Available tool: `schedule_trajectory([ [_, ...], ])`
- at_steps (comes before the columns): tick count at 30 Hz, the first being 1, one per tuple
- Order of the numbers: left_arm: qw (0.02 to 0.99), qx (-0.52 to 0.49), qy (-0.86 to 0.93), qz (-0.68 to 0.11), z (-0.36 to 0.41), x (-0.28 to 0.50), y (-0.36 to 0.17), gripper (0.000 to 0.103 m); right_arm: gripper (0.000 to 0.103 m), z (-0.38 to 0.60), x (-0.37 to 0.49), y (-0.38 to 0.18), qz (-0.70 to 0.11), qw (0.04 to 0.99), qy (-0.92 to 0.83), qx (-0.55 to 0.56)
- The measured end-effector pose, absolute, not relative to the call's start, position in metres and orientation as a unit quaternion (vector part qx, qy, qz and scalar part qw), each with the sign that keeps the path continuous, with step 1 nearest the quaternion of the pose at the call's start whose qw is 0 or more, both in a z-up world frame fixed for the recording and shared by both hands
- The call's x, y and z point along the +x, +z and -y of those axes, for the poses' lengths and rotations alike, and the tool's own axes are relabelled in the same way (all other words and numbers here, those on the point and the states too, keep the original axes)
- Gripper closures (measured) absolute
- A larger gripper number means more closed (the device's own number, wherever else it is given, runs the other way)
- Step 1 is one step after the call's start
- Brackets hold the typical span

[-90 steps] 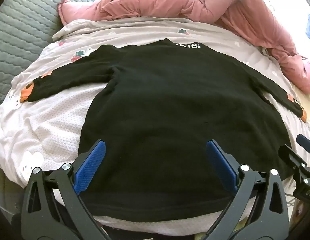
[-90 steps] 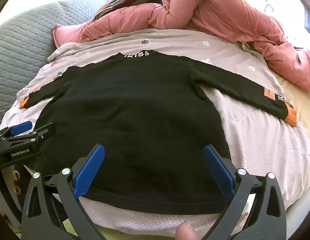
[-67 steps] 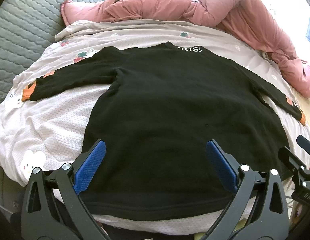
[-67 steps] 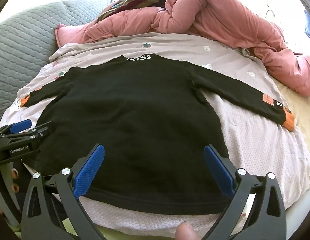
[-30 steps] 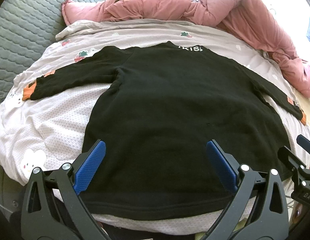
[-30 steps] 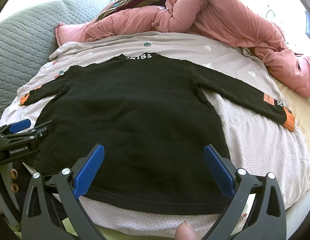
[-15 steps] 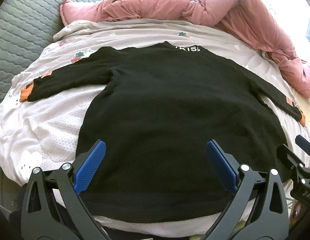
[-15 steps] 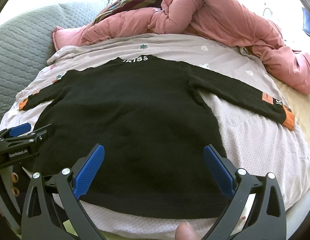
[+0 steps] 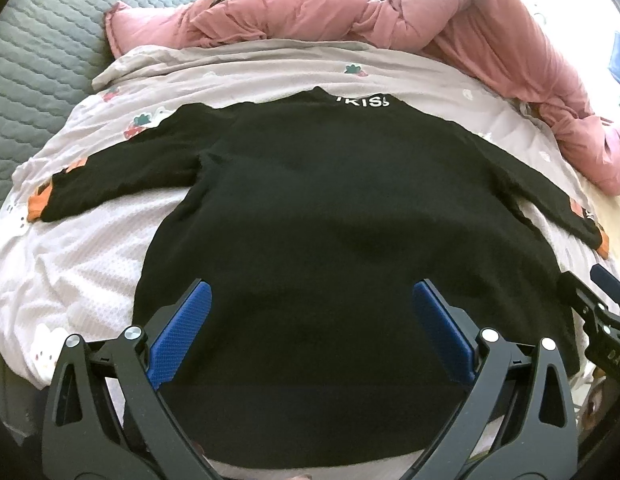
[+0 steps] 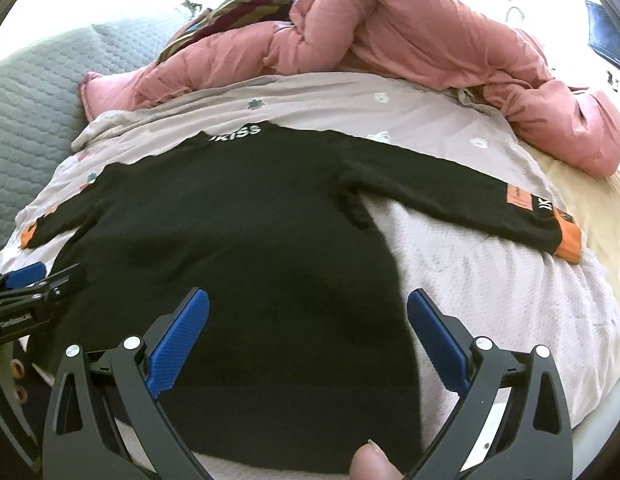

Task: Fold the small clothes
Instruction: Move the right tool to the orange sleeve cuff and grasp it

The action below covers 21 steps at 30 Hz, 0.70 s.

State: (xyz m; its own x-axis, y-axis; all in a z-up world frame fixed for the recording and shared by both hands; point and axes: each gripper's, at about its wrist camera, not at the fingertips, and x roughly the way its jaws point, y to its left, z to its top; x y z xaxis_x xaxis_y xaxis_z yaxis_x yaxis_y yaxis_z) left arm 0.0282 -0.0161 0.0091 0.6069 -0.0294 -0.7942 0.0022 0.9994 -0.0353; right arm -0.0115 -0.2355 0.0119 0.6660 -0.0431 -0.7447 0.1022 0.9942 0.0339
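Note:
A small black long-sleeved sweater (image 9: 330, 208) lies flat on the bed, neck away from me, both sleeves spread out; it also shows in the right wrist view (image 10: 246, 220). Its cuffs are orange: the left cuff (image 9: 38, 204) and the right cuff (image 10: 568, 236). My left gripper (image 9: 310, 328) is open and empty, over the sweater's lower left part near the hem. My right gripper (image 10: 308, 332) is open and empty, over the lower right part near the hem. Each gripper shows at the edge of the other's view.
The sweater lies on a pale printed sheet (image 9: 82, 248) over the bed. A bunched pink duvet (image 10: 410, 40) lies along the far side and right. A grey quilted headboard or cushion (image 9: 34, 60) stands at the left. A striped cloth (image 10: 234, 8) lies behind the duvet.
Both grippers have moved forward and lower over the sweater's hem; the hem now sits further under the fingers. Both stay open. The sweater has not moved.

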Motion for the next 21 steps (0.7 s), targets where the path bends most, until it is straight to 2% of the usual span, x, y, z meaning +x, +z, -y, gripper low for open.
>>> schedule_trajectory([
  [21,0.887,-0.002,-0.041,-0.460,0.049,0.083,0.005,0.008,0.004,0.316,0.028,-0.001,-0.412,0.899,-0.126,0.081],
])
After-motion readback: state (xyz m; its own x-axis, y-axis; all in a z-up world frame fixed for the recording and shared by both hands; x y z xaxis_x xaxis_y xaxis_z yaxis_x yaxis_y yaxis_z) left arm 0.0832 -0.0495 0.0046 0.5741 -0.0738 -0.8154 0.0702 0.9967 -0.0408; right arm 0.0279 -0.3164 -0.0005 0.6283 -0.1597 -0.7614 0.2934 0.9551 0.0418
